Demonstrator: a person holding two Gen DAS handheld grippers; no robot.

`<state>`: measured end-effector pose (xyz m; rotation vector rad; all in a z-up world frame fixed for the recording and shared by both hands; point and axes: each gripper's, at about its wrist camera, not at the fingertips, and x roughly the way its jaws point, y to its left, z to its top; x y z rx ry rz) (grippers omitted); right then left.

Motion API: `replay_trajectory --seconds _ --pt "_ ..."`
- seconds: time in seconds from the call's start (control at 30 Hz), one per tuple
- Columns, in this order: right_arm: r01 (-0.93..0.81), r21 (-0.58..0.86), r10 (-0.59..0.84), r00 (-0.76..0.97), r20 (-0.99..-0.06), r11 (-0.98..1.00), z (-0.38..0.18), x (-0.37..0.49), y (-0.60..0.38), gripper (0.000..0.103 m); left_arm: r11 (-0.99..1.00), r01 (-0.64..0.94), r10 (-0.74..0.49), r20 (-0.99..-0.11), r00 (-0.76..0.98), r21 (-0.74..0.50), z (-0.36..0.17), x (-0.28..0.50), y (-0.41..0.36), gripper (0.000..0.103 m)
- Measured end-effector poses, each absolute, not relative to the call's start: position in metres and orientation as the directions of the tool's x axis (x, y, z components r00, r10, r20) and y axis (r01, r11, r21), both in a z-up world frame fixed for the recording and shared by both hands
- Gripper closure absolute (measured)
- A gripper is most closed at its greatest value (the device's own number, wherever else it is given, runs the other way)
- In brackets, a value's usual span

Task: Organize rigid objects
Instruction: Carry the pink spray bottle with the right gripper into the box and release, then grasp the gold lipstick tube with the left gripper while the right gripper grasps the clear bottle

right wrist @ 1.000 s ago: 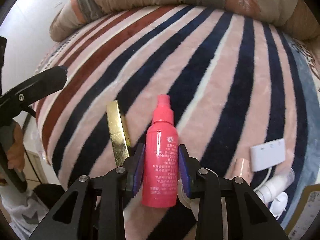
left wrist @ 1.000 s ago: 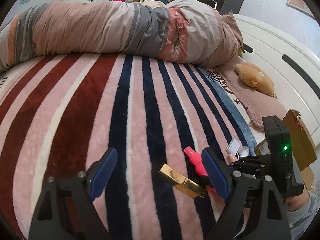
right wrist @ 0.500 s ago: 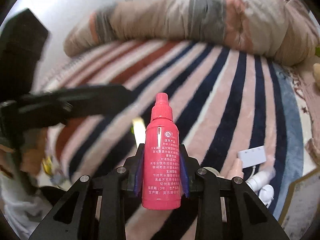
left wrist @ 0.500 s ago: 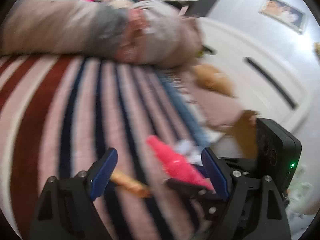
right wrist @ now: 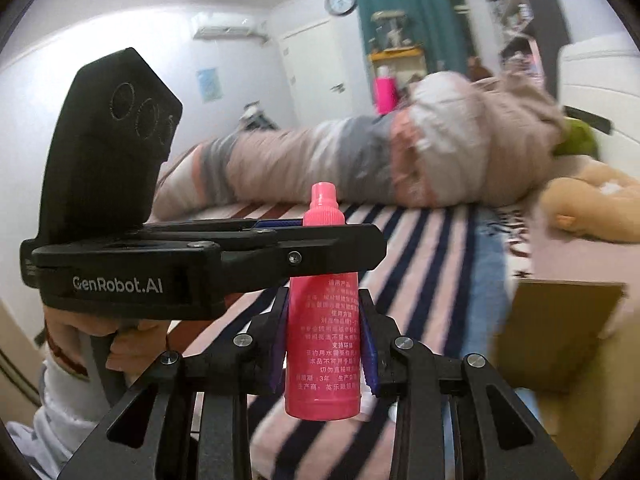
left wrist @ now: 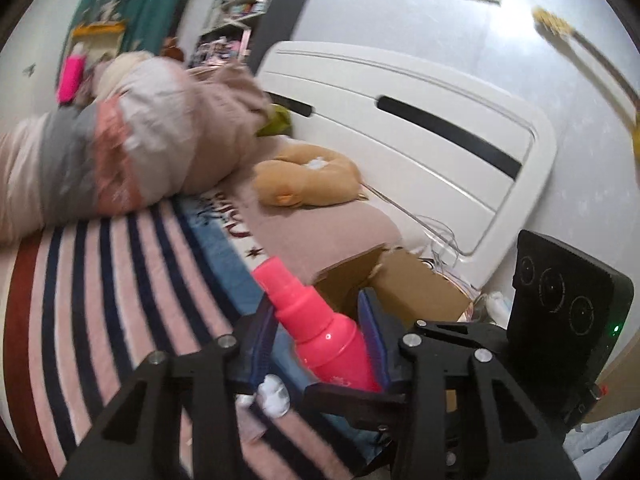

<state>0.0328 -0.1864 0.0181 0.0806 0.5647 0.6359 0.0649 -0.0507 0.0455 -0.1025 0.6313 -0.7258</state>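
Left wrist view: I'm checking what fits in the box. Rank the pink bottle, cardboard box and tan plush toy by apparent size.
1. Tan plush toy and cardboard box: alike, and the box is partly hidden.
2. Pink bottle: smallest, though its nearness enlarges it.

The pink spray bottle [right wrist: 322,340] looks like smooth, glossy plastic with printed text, clamped between ribbed blue pads [right wrist: 366,344] on matt black plastic fingers fixed with bright metal screws. Under it lies a fluffy striped blanket [left wrist: 120,280] of plush cloth. The cardboard box [left wrist: 416,292] is dull brown, and the headboard [left wrist: 420,136] smooth glossy white.
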Motion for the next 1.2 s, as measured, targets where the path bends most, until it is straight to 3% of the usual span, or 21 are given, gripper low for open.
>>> replay_trajectory --seconds 0.13,0.33,0.63,0.77,0.83,0.93,1.03,1.2 --pt "-0.475 0.261 0.540 0.699 -0.469 0.841 0.020 0.030 -0.242 0.077 0.730 0.641 -0.646 -0.544 0.534 -0.237 0.055 0.068 -0.113 0.066" --pt "-0.388 0.256 0.462 0.678 -0.572 0.885 -0.012 0.039 -0.285 0.077 0.721 0.669 -0.602 -0.642 0.474 -0.182 0.029 0.084 -0.183 0.068" --pt "-0.375 0.260 0.445 0.584 -0.679 0.890 -0.048 0.045 -0.284 0.076 0.741 0.653 -0.527 -0.737 0.423 -0.156 -0.018 0.096 -0.204 0.068" --pt "-0.369 0.266 0.443 0.569 -0.693 0.890 -0.053 0.042 -0.287 0.069 0.736 0.659 -0.527 -0.743 0.414 -0.155 -0.016 0.094 -0.203 0.067" --pt "-0.360 0.279 0.446 0.571 -0.689 0.891 -0.052 0.041 -0.290 0.062 0.750 0.647 -0.513 -0.740 0.435 -0.140 -0.014 0.094 -0.200 0.055" --pt "-0.350 0.279 0.442 0.586 -0.679 0.894 -0.048 0.037 -0.293 0.050 0.752 0.637 -0.539 -0.716 0.444 -0.171 -0.006 0.091 -0.188 0.045" --pt "-0.350 0.278 0.443 0.602 -0.665 0.894 -0.040 0.031 -0.293 0.047 0.761 0.622 -0.554 -0.682 0.477 -0.183 0.006 0.085 -0.172 0.031" --pt "-0.337 0.244 0.415 0.686 -0.598 0.909 -0.015 0.014 -0.287 0.047 0.814 0.557 -0.517 -0.642 0.566 -0.164 0.025 0.074 -0.134 0.028"
